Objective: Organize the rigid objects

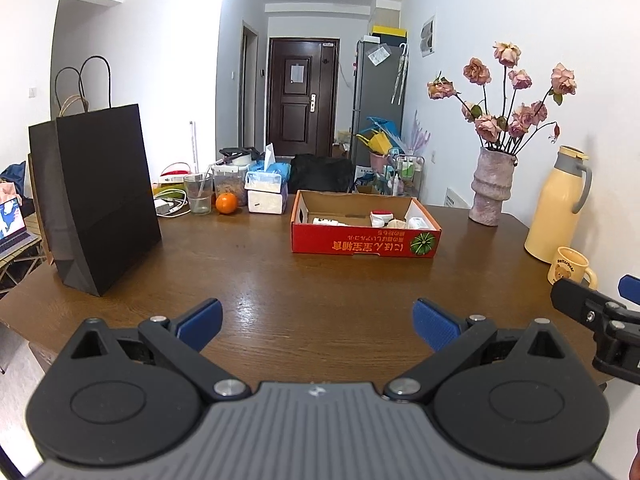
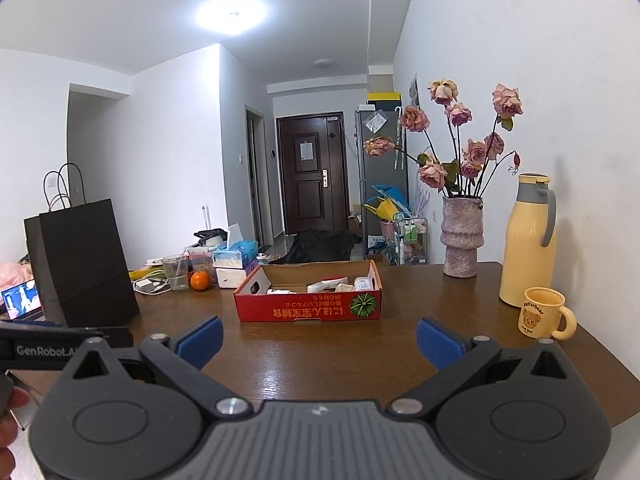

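Note:
A shallow red cardboard box [image 1: 366, 242] [image 2: 308, 310] sits mid-table and holds several small white and red items [image 1: 380, 218] [image 2: 328, 285]. My left gripper [image 1: 318, 322] is open and empty, low over the near table, well short of the box. My right gripper [image 2: 319, 338] is open and empty too, also short of the box. Part of the right gripper shows at the right edge of the left wrist view. A yellow bear mug [image 1: 570, 267] [image 2: 544, 312] and a yellow thermos jug [image 1: 560, 204] [image 2: 528, 240] stand at the right.
A black paper bag [image 1: 96, 200] [image 2: 84, 260] stands on the table's left. A vase of dried roses [image 1: 492, 188] [image 2: 460, 236] stands far right. An orange [image 1: 226, 203] [image 2: 199, 280], a glass [image 1: 198, 194], tissue boxes [image 1: 266, 194] and cables crowd the far left edge. A laptop [image 1: 14, 220] sits off the table, left.

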